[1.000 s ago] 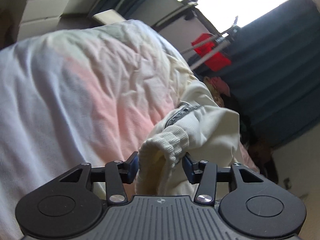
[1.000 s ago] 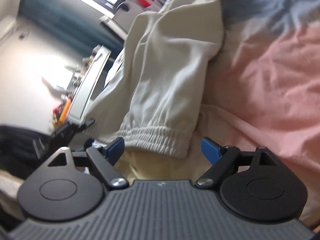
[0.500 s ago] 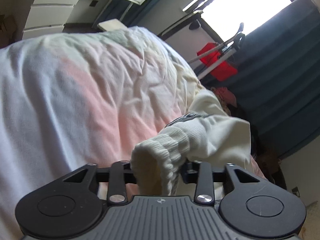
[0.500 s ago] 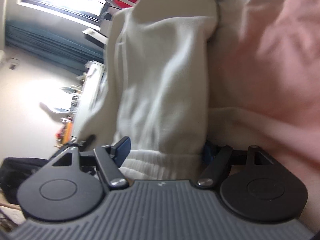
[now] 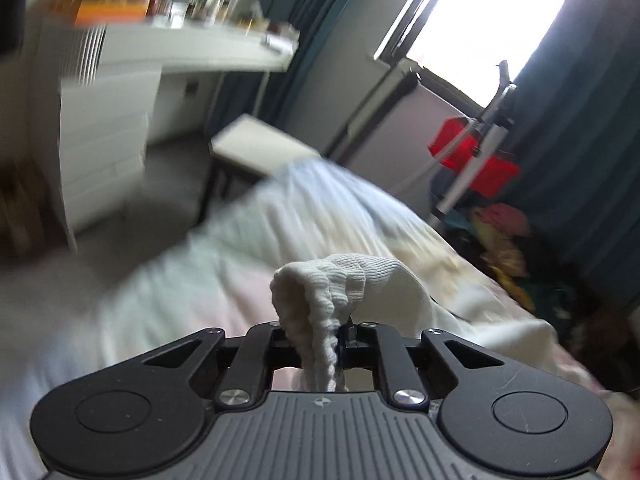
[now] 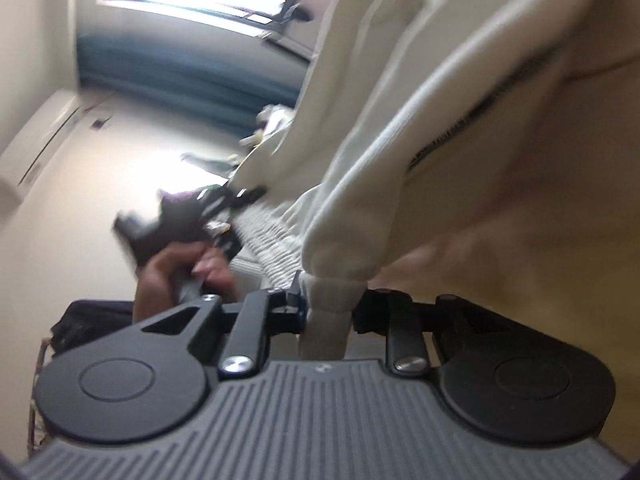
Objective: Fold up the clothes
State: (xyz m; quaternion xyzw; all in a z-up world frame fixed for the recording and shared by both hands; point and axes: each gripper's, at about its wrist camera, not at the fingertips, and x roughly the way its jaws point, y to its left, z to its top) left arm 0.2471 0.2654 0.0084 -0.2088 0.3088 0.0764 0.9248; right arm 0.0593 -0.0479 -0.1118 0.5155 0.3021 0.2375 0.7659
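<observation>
A cream sweatshirt lies on the bed. In the left wrist view my left gripper [image 5: 316,340] is shut on its ribbed cuff [image 5: 320,300], lifted above the bed sheet [image 5: 180,280]. In the right wrist view my right gripper [image 6: 326,312] is shut on the garment's hem [image 6: 324,320]; the cream sweatshirt [image 6: 400,120] hangs stretched upward from it. The left gripper [image 6: 224,216], held by a hand [image 6: 176,268], shows there gripping the ribbed cuff [image 6: 272,236].
A white desk [image 5: 180,56] with drawers stands left of the bed, a small stool [image 5: 256,148] beside it. A drying rack with a red cloth [image 5: 472,156] and a pile of clothes [image 5: 504,240] stand by dark curtains and the window.
Both grippers have closed on the sweatshirt, the left on the cuff and the right on the hem, and both have lifted it off the bed.
</observation>
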